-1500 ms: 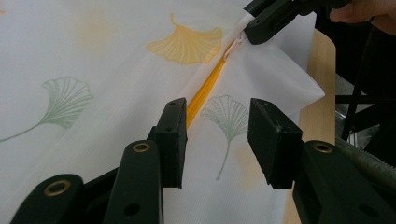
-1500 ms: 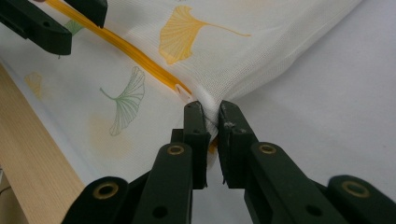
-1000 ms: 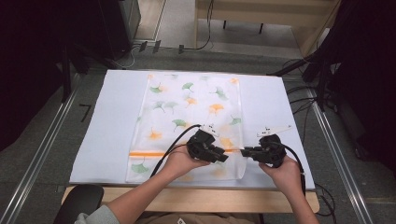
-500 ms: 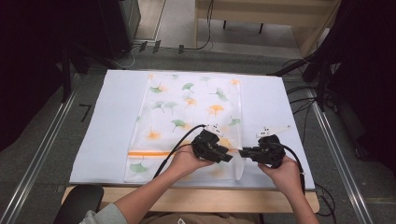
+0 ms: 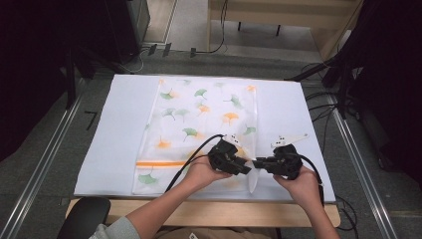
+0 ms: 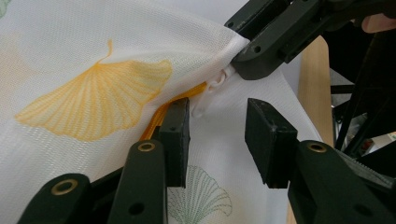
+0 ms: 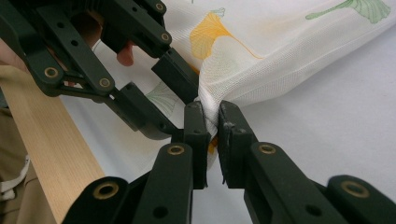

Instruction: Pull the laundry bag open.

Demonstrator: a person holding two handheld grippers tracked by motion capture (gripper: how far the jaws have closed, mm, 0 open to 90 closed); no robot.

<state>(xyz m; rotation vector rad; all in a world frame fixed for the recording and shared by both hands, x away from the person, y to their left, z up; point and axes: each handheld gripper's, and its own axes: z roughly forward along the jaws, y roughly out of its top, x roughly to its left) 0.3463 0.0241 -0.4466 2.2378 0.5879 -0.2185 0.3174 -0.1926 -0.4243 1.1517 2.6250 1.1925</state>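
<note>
Slightly rightward since the earlier frame, the left gripper has been brought to the mesh bag near corner, jaws just narrowed but gaping around the zipper pull. That corner is clamped by the right gripper. Zipper seemingly unfinished; pull not yet grasped.

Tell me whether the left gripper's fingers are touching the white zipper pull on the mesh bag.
Apart. The left gripper view shows the fingers open, with the zipper pull beyond them across a visible gap.
</note>
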